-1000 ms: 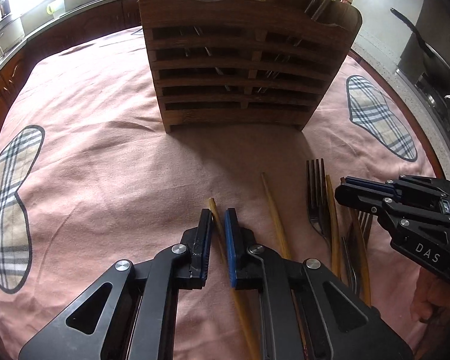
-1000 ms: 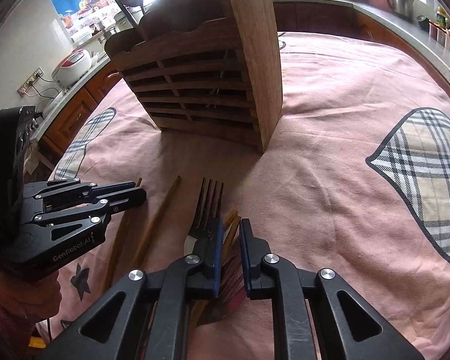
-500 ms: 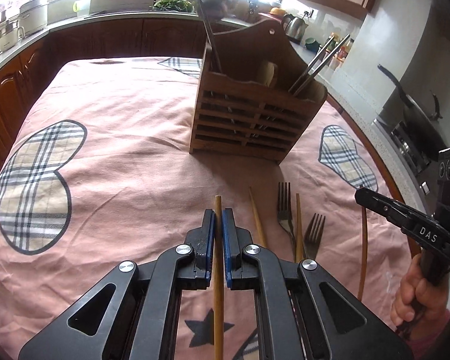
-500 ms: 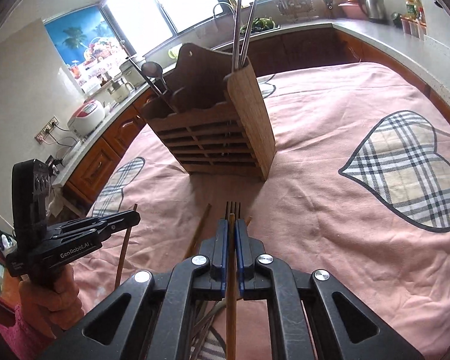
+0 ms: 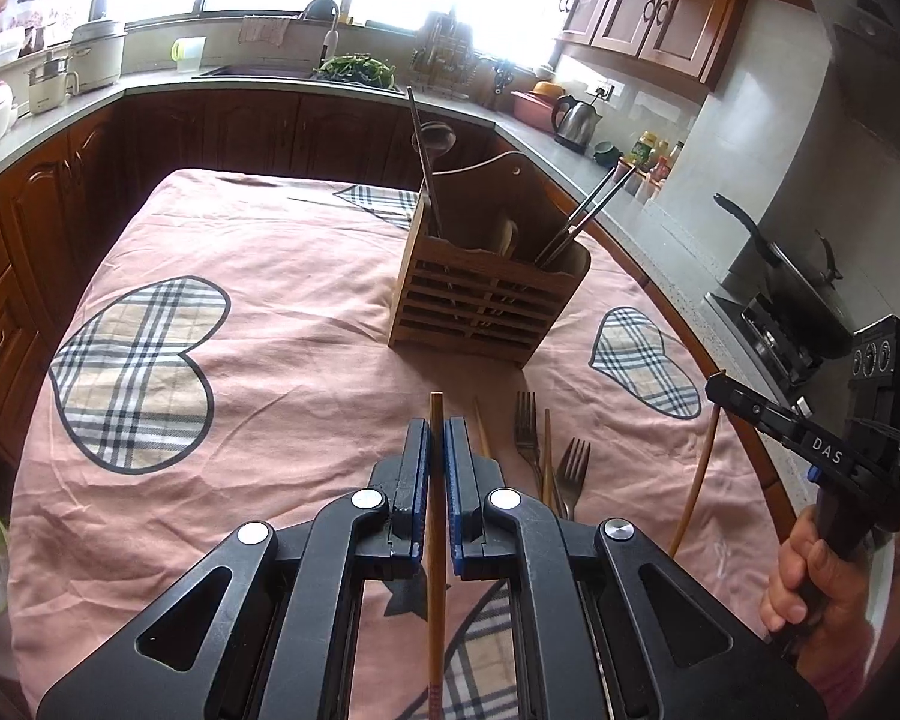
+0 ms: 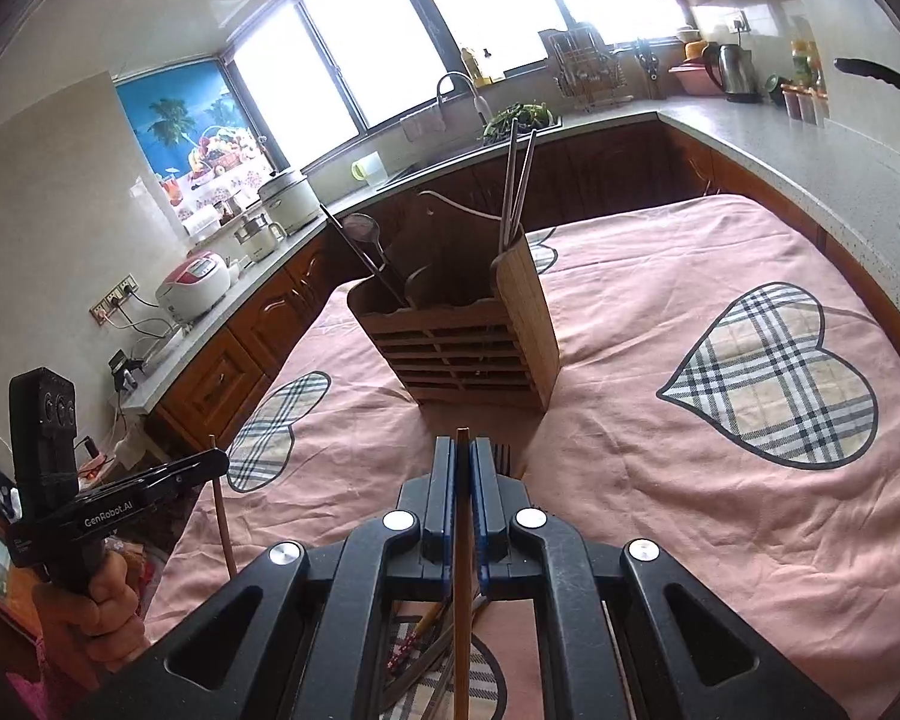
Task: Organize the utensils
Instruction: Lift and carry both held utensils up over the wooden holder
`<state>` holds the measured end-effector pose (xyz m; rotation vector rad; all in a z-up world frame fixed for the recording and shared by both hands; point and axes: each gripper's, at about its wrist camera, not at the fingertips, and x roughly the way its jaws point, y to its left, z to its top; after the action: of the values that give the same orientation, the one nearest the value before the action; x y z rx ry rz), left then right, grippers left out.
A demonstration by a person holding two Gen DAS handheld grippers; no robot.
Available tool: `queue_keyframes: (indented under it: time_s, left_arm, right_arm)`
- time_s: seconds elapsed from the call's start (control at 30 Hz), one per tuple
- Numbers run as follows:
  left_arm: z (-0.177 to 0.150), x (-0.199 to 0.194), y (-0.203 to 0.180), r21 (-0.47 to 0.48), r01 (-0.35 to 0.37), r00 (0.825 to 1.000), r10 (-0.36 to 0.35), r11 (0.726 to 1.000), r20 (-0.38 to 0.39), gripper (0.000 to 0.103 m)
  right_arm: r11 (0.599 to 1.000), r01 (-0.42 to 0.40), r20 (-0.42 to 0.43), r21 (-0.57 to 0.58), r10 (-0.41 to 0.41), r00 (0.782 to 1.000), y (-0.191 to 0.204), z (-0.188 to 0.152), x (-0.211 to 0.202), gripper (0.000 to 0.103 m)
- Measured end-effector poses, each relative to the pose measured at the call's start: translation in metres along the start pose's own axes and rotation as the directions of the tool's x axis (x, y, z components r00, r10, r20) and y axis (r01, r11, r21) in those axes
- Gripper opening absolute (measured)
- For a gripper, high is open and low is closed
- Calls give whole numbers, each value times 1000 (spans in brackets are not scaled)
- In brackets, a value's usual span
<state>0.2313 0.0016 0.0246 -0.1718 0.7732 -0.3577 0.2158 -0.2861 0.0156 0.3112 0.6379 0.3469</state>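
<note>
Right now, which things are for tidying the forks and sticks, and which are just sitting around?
For the job:
- left tongs, shut on a wooden chopstick
- right tongs, shut on another chopstick
- wooden holder
- two forks and loose chopsticks on the pink cloth

Just lying about:
- kettle
- rice cooker
- pan

"DAS" marks the right tool; "GenRobot.AI" the left tool.
</note>
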Motion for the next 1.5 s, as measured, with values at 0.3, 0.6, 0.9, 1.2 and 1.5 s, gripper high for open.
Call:
queue_keyframes:
  time_s: [0.3, 0.6, 0.9, 1.2, 1.5]
  left_arm:
    - [-7, -36, 3, -21, 12, 997, -10, 1000, 76, 5]
    - [-3, -65, 6, -49, 33, 982, -23, 998, 189, 5]
    - [8, -73, 9, -71, 42, 969, -24, 997, 245, 5]
    - [29, -76, 6, -75, 60, 952, -34, 995, 303, 5]
    - [68, -77, 1, -62, 70, 922, -41, 996, 385, 5]
  right_arm:
    - [1000, 19, 85, -9, -18, 996, 10, 1, -31, 5]
    - [1000, 31, 168, -5, -29, 985, 17, 3, -54, 5]
    - [999, 42, 256, -8, -38, 966, 23, 15, -71, 5]
    - [999, 32, 302, 2, -31, 953, 24, 27, -70, 5]
    - [1000, 26, 357, 0, -25, 934, 25, 50, -64, 5]
